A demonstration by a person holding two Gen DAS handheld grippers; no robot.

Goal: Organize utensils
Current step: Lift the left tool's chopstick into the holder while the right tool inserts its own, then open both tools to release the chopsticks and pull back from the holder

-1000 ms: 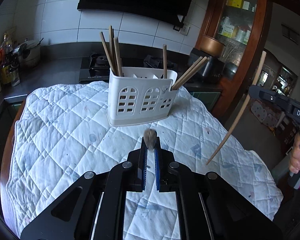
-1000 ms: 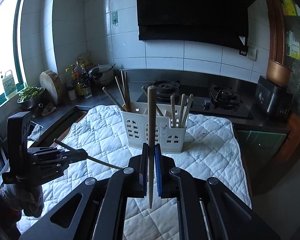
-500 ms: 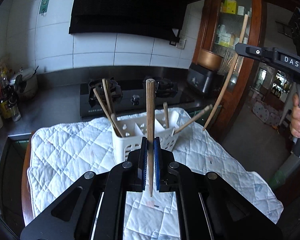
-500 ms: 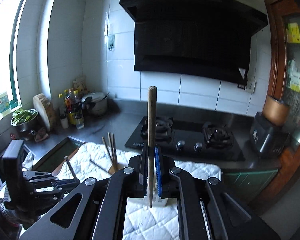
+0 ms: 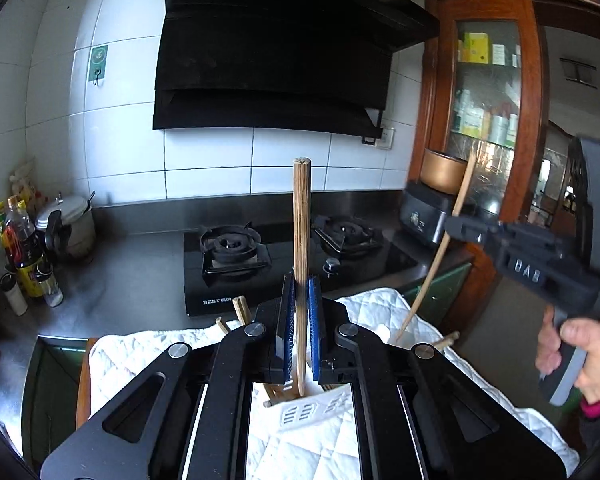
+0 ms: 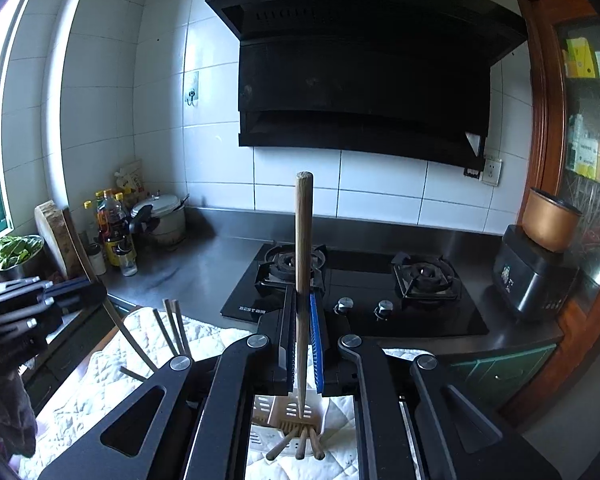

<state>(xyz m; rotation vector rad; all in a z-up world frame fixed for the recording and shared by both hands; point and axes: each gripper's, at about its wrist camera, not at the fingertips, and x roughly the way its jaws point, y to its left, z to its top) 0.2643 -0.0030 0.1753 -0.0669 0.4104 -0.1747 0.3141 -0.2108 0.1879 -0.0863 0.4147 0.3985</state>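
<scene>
1. My left tool (image 5: 300, 336) is pinching a wooden chopstick (image 5: 301, 240) upright; its lower tip hangs at 6 o'clock over the white utensil caddy (image 5: 312, 412), which my tool mostly hides.
2. My right tool (image 6: 301, 344) grips another chopstick (image 6: 303, 264), its point among the sticks in the caddy (image 6: 296, 420).
3. Quilted cloth (image 6: 100, 368) covers the worktop.
4. Gas stove (image 6: 356, 292) lies at 12 o'clock.
</scene>
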